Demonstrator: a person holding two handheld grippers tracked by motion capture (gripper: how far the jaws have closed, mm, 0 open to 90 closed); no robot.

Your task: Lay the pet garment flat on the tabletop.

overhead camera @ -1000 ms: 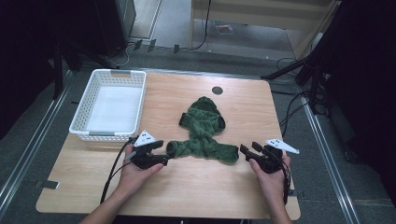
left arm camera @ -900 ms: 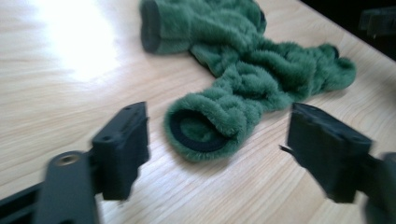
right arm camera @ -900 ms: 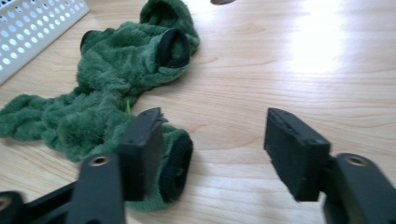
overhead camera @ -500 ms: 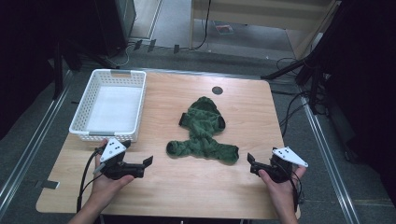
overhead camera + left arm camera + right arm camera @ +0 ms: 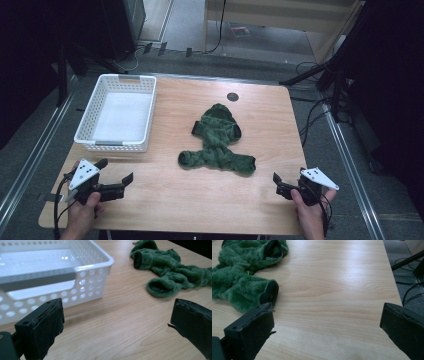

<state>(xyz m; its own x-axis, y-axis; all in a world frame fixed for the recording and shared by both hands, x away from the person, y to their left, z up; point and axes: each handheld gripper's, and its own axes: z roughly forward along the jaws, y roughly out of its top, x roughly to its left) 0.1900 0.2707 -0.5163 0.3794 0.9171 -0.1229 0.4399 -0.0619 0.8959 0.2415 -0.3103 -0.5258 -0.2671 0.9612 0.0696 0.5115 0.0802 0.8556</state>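
A fuzzy green garment [image 5: 217, 145] lies spread on the wooden table [image 5: 200, 200], its sleeves out to both sides. My left gripper [image 5: 116, 170] is at the near left corner, well left of the garment and just in front of the white basket [image 5: 115, 145]. Its jaws have just been opening and stand wide with nothing between them [image 5: 117, 307]. My right gripper [image 5: 279, 185] sits at the near right edge, short of the garment's right sleeve [image 5: 239, 287]. Its jaws have also just been opening and hold nothing [image 5: 327, 310].
The white perforated basket [image 5: 87, 267] stands at the table's left side with nothing in it. A small black round disc [image 5: 232, 96] is set in the table near its far edge. Cables and stand legs lie on the floor to the right [image 5: 320, 110].
Both hands have drawn away from the garment's sleeve ends, the left out to the left corner and the right to the right edge. The garment has stayed in place.
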